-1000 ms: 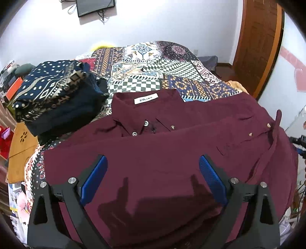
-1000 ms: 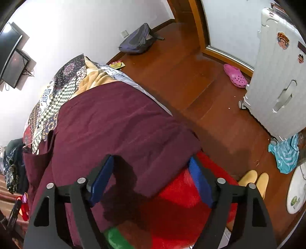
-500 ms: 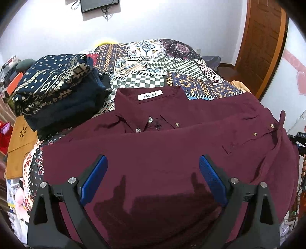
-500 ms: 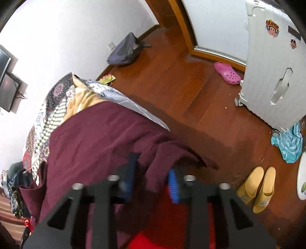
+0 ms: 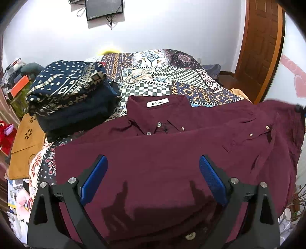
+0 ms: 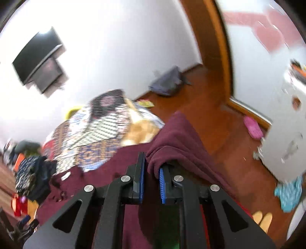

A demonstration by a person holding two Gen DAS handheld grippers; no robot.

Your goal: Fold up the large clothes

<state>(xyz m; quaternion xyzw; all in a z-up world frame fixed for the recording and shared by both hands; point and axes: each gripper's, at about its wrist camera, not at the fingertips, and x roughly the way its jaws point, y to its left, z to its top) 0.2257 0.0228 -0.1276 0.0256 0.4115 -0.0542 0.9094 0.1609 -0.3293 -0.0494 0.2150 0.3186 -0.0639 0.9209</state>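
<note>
Left gripper (image 5: 153, 178): jaws wide apart, hovering over the lower body of the maroon shirt (image 5: 162, 153), nothing between the blue pads (image 5: 94, 178). Its shadow falls on the cloth at 6 o'clock.

Right gripper (image 6: 151, 178): jaws closed down on a bunched fold of the maroon shirt (image 6: 176, 141), cloth humped up over the fingertips. That view is motion-blurred, so fine detail is unreliable.

Shirt lies front-up across the patchwork bedspread (image 5: 162, 76), collar and white neck label (image 5: 157, 102) at 12 o'clock from the left gripper, buttoned cuff (image 5: 260, 130) at 2 o'clock. The far right edge of the shirt is lifted and blurred at 2–3 o'clock in the left view.

Around it:
- Stack of folded dark patterned clothes (image 5: 70, 93) at 10 o'clock, touching or just beside the shirt's shoulder; can't tell which.
- Tan perforated panel (image 5: 26, 145) at 9 o'clock, off the bed edge.
- Wall monitor (image 5: 104, 8) at 12 o'clock, high.
- Wooden door (image 5: 262, 44) at 1–2 o'clock.

Right view, floor side:
- Grey backpack (image 6: 168, 82) at 12 o'clock by the wall.
- Pink clog (image 6: 252, 127) at 2 o'clock.
- White suitcase (image 6: 286, 138) at 3 o'clock.
- Teal cloth (image 6: 288, 193) at 4 o'clock.
- Yellow slippers (image 6: 262, 219) at 4–5 o'clock.
</note>
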